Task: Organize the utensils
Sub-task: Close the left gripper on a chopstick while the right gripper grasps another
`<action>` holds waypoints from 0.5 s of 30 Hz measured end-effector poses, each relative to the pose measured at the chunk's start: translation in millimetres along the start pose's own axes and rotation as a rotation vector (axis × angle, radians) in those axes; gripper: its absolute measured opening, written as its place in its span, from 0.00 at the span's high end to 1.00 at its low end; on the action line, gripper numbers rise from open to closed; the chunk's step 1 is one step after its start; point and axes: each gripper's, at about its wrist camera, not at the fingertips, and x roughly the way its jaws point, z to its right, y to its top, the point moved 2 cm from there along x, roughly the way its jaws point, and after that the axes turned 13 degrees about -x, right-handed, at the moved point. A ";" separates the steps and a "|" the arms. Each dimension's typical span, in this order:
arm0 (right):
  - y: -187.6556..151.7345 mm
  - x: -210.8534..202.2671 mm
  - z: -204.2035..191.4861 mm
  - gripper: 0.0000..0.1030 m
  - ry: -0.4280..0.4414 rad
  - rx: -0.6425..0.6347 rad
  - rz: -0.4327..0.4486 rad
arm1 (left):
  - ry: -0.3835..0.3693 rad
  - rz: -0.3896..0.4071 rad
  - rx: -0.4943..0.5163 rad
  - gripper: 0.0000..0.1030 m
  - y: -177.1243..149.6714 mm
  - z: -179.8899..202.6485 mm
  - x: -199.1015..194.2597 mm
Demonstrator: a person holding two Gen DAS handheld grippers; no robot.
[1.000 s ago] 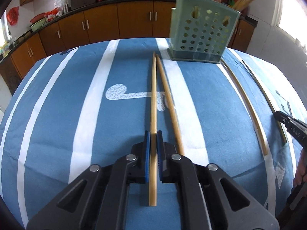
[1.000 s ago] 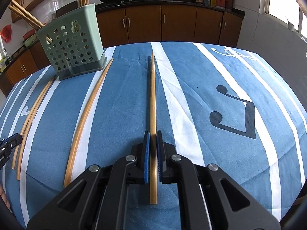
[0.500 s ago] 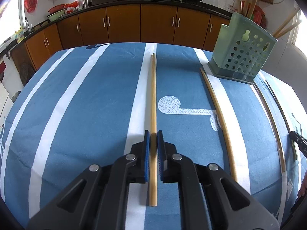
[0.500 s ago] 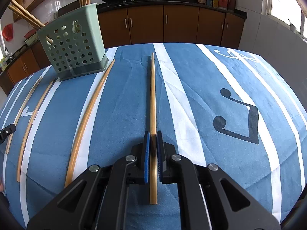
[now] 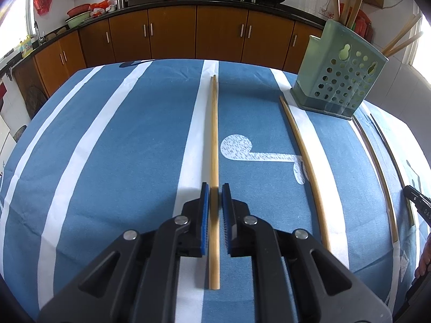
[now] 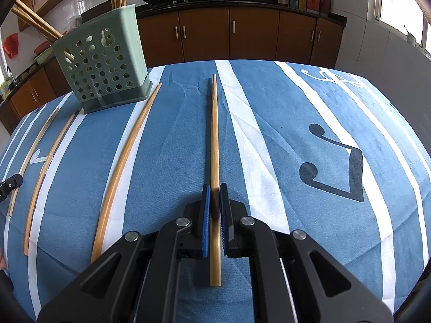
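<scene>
Chopsticks are the job: each gripper has one lying straight out at 12 o'clock between its jaws. In the left view the left gripper (image 5: 214,188) has its jaws set a little apart around the left chopstick (image 5: 214,140); the gap beside the stick makes it hard to tell whether they grip or merely bracket it. In the right view the right gripper (image 6: 213,188) has its jaws closed tight on the right chopstick (image 6: 214,137).

Judged from this, the step in hand is the pickup, with both sticks low over the bench (image 6: 269,161). Next comes lifting, tipping each stick upright, and dropping it into the holder (image 6: 102,64), which stands at 10 o'clock for the right gripper and 2 o'clock for the left.

Sticks are smooth, pale bamboo, slender and tapering. Three more lie loose between the grippers. Blue cloth with white stripes covers the bench, slightly creased. Farther off, the holder is green plastic, boxy, with round perforations and sticks already inside.
</scene>
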 end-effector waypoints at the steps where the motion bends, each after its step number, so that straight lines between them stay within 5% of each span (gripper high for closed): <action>1: 0.1 0.0 -0.3 0.92 0.000 0.000 0.000 | -0.002 -0.001 -0.002 0.88 0.2 -0.3 0.3; 15: -12.7 -8.6 0.9 0.92 0.037 -0.001 0.005 | 0.007 -0.003 0.029 0.89 -12.2 -1.1 -10.1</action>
